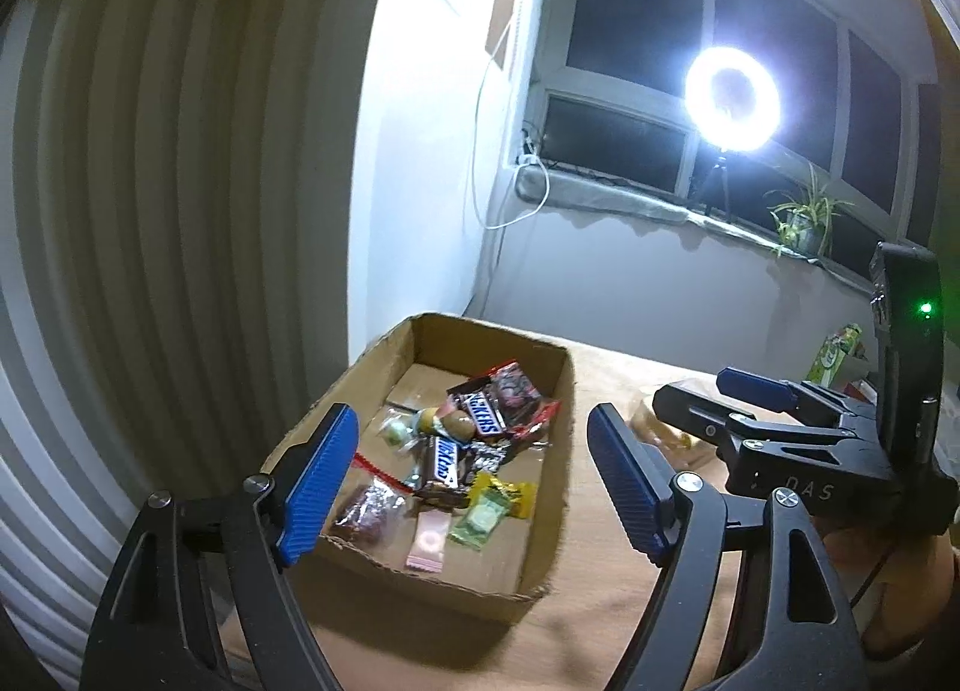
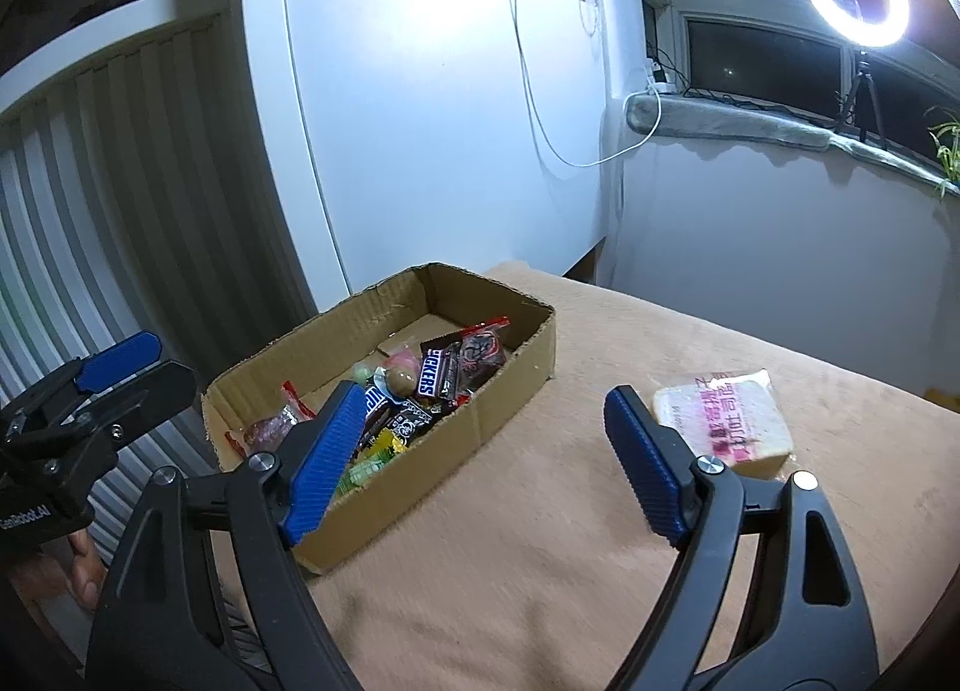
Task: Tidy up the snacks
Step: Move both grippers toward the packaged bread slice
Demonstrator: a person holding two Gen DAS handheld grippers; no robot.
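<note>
An open cardboard box (image 1: 543,346) (image 2: 420,469) sits on the tan cloth at the table's left end. It holds several wrapped snacks, among them Snickers bars (image 1: 485,420) (image 2: 429,370), a red packet (image 1: 515,385) and a yellow-green packet (image 1: 489,514). My left gripper (image 1: 471,421) hangs open above the box's near end with nothing between its fingers. My right gripper (image 2: 485,391) is open and empty too, over the cloth just right of the box. A wrapped slice of bread (image 2: 723,421) lies on the cloth to the right; in the left wrist view the right gripper (image 1: 717,391) half hides it.
A white cabinet and a ribbed panel (image 1: 150,211) stand behind and left of the box. A ring light (image 1: 733,91) on a tripod and a potted plant (image 1: 801,217) are on the windowsill. A green carton (image 1: 837,355) stands at the far right. The left gripper (image 2: 120,358) shows left of the box.
</note>
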